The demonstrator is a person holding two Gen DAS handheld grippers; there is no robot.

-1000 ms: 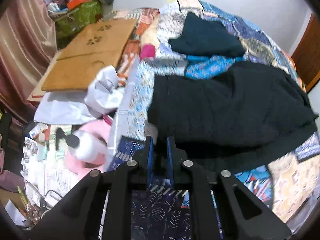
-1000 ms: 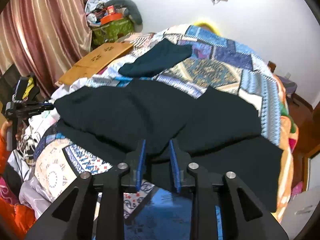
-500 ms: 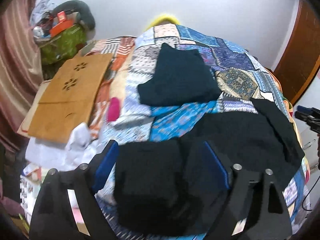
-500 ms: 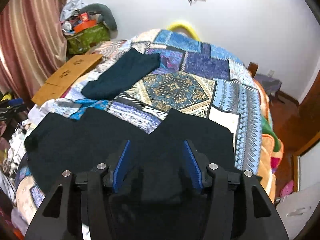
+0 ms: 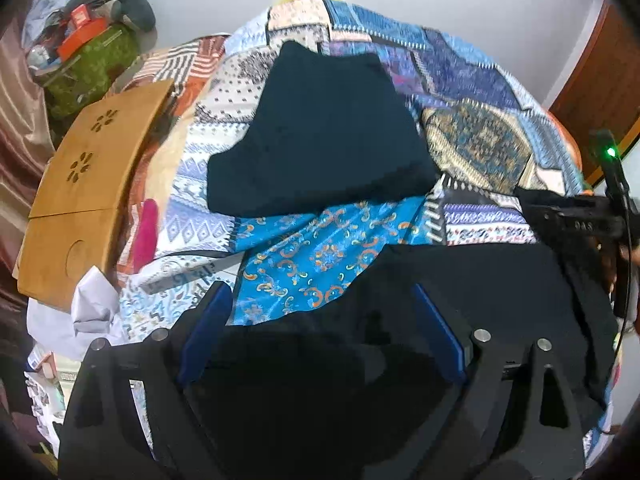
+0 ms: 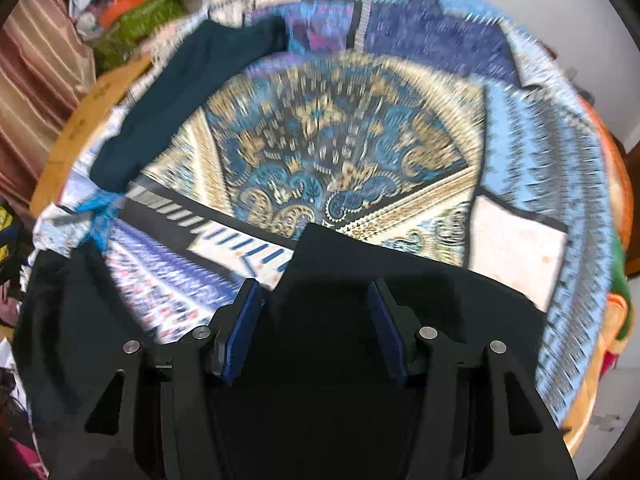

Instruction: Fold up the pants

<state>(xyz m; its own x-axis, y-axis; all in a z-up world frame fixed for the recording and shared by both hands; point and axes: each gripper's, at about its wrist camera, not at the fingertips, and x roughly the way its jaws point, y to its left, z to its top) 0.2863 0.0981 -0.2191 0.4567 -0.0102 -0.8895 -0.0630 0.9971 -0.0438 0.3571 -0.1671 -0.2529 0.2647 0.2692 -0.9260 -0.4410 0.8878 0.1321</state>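
Black fabric pants [image 5: 460,280] lie spread along the near edge of the bed, over a patchwork quilt in blues, whites and gold [image 5: 476,144]. The cloth looks matte and dark, with soft folds; in the right wrist view one pointed corner of the pants [image 6: 320,248] reaches up onto the quilt's [image 6: 320,140] gold-and-blue panel, edges fairly straight. The left gripper [image 5: 320,320] hangs over the pants with its blue-padded jaws spread wide, released, nothing pinched between them. The right gripper [image 6: 316,320] too stands wide apart above the dark cloth, grasping nothing. Farther up the bed, toward its left edge, sits a second dark folded garment [image 5: 320,136]. A wooden lap tray [image 5: 80,184] rests at the bed's left edge. The right wrist view is motion-blurred.
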